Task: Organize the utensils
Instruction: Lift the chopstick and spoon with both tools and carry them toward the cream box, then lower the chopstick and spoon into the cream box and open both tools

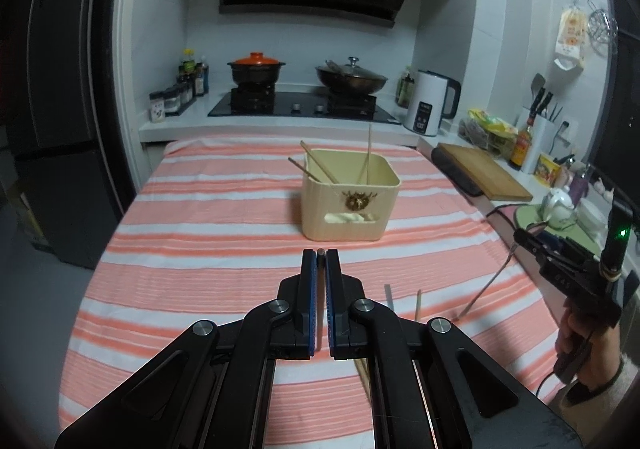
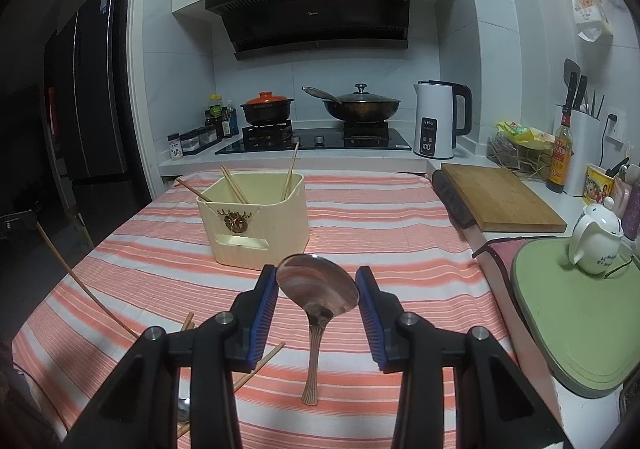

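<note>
A cream utensil bin [image 1: 350, 195] [image 2: 256, 219] stands mid-table with three chopsticks [image 1: 316, 165] [image 2: 234, 183] leaning inside. My left gripper [image 1: 320, 255] is shut on a chopstick whose tip shows between the fingertips; its shaft [image 2: 84, 289] shows at the left of the right wrist view. My right gripper [image 2: 317, 273] grips a steel spoon [image 2: 318, 289] by the bowl, handle hanging down [image 1: 486, 285], a little above the table. Loose chopsticks [image 2: 260, 363] [image 1: 418, 305] and another spoon [image 2: 183, 411] lie on the cloth near the front.
The table has a pink and white striped cloth [image 1: 208, 249]. To the right are a wooden cutting board [image 2: 500, 195], a green board [image 2: 572, 321] with a white teapot [image 2: 596, 239], bottles and a knife block. A stove with pots and a kettle [image 2: 438, 119] stands behind.
</note>
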The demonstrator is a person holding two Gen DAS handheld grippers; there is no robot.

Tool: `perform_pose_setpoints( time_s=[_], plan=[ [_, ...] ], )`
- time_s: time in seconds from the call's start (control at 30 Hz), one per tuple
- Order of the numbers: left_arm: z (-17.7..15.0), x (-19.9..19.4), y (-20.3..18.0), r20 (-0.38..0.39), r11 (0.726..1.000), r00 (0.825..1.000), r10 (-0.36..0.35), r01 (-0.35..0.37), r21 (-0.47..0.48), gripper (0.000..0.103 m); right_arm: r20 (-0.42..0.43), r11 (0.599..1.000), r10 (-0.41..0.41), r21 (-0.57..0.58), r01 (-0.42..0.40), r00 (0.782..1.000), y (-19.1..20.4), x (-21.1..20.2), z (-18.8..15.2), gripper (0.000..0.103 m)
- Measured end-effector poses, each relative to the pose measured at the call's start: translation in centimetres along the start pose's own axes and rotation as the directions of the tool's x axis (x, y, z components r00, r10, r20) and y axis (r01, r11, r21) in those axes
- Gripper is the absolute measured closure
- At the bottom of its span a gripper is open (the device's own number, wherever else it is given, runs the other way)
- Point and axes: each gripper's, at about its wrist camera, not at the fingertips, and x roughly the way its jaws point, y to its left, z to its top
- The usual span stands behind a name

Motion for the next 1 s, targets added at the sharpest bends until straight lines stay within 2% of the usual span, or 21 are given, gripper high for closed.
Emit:
perform_pose_setpoints(
  time_s=[0.23, 0.43, 0.7, 0.87, 1.0],
  plan=[
    [2.9, 0.0, 0.1, 0.012, 0.999, 0.999, -0.04, 0.04, 0.001, 0.101, 0.018, 1.0, 0.026, -0.017, -0.026, 0.999, 0.3, 0.1, 2.2, 0.063],
    [6.8, 0.5, -0.1, 0.043, 0.997, 0.996, -0.081, 0.081, 0.001, 0.101, 0.023, 0.998, 0.069, -0.013, -0.069, 0.997, 0.3, 1.4, 5.2, 0.063],
    [14.5, 1.3, -1.6, 0.144, 0.993, 0.983, -0.115, 0.112, 0.029, 0.101, 0.037, 0.991, 0.137, -0.007, -0.137, 0.99, 0.9, 4.4, 11.6, 0.063],
    [19.4, 3.4, -1.8, 0.203, 0.994, 0.973, -0.111, 0.11, 0.017, 0.101, 0.063, 0.987, 0.159, -0.011, -0.159, 0.985, 1.8, 7.2, 16.4, 0.063],
    [21.0, 6.3, -1.8, 0.214, 0.995, 0.972, -0.098, 0.101, -0.005, 0.101, 0.107, 0.988, 0.153, -0.018, -0.152, 0.982, 2.7, 9.8, 19.4, 0.063]
  ],
)
